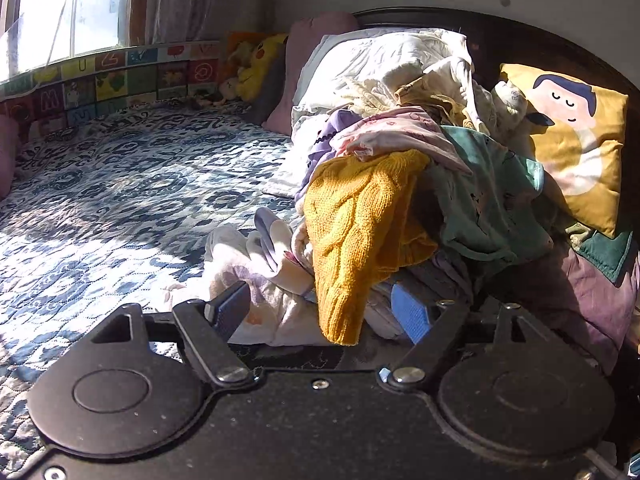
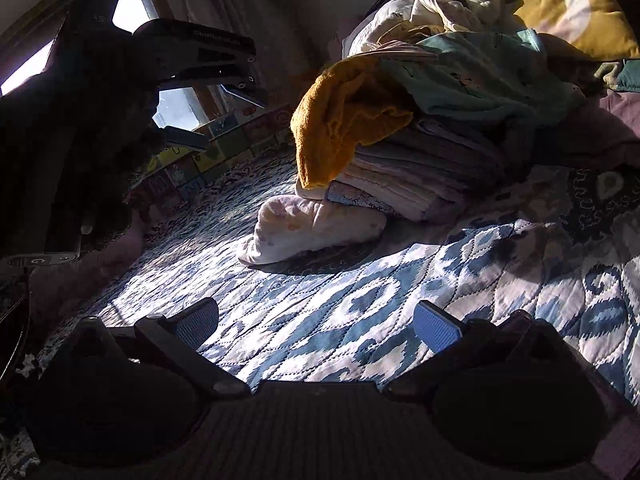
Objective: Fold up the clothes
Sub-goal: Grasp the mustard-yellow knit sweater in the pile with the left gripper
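Note:
A heap of clothes lies on the bed against the pillows. On its front hangs a mustard knitted sweater [image 1: 360,236] [image 2: 340,120], with a teal garment [image 1: 488,192] [image 2: 488,76] and a pink one [image 1: 396,132] above it. A pale printed garment [image 1: 260,280] [image 2: 312,228] lies on the quilt below. My left gripper [image 1: 320,312] stands open right at the foot of the heap, the sweater's tip hanging between its fingers. My right gripper [image 2: 316,320] hovers open over bare quilt, short of the clothes. The left gripper [image 2: 224,116] shows at the upper left of the right wrist view.
A blue and white patterned quilt [image 1: 112,208] [image 2: 360,300] covers the bed. A yellow cartoon cushion [image 1: 576,140] [image 2: 568,4], a white pillow [image 1: 380,64] and a dark headboard [image 1: 520,40] lie behind the heap. Alphabet-tile padding [image 1: 100,84] and a window [image 1: 60,8] run along the left.

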Demonstrator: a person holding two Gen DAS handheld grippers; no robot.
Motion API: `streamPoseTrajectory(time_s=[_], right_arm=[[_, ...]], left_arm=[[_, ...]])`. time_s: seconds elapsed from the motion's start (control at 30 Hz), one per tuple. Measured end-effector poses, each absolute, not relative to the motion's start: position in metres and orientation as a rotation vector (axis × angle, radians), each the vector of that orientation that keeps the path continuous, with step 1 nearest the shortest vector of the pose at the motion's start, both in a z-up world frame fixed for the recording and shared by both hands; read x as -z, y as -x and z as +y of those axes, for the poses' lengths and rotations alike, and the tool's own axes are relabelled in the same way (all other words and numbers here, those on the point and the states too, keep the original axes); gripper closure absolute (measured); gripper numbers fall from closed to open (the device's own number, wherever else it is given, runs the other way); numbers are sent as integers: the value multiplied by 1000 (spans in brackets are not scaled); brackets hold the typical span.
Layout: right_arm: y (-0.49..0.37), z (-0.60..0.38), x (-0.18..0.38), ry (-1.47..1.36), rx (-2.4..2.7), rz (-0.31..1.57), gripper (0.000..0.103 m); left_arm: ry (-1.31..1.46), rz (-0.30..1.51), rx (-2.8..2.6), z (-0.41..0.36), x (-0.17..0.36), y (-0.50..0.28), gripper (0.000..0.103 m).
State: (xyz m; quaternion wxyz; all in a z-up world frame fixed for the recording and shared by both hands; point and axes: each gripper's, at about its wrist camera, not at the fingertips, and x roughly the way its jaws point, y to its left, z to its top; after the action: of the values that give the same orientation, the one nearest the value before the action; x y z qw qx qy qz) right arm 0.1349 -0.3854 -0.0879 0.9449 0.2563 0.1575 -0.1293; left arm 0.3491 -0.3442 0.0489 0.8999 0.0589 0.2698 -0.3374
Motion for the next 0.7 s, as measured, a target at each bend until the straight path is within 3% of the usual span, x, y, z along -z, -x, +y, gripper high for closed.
streamPoseTrajectory(time_s=[0.27,0.3,0.43,0.53,0.7], right_arm=[[-153,-387,102,-469,243,334,0],[-155,-386,102,-468,238,337,0],[-162,-385,107,-457,229,354,0],[-164,-384,109,-461,225,364,0],[-164,-381,110,-473,183,376,0]], left_arm=[[-198,558,720,-420,-12,-400,26],[-206,559,717,-427,-6,-406,30],[-248,542,740,-432,0,-405,76],[-212,460,706,-416,-16,-394,85],[-186,301,626,-384,-75,-379,86]])
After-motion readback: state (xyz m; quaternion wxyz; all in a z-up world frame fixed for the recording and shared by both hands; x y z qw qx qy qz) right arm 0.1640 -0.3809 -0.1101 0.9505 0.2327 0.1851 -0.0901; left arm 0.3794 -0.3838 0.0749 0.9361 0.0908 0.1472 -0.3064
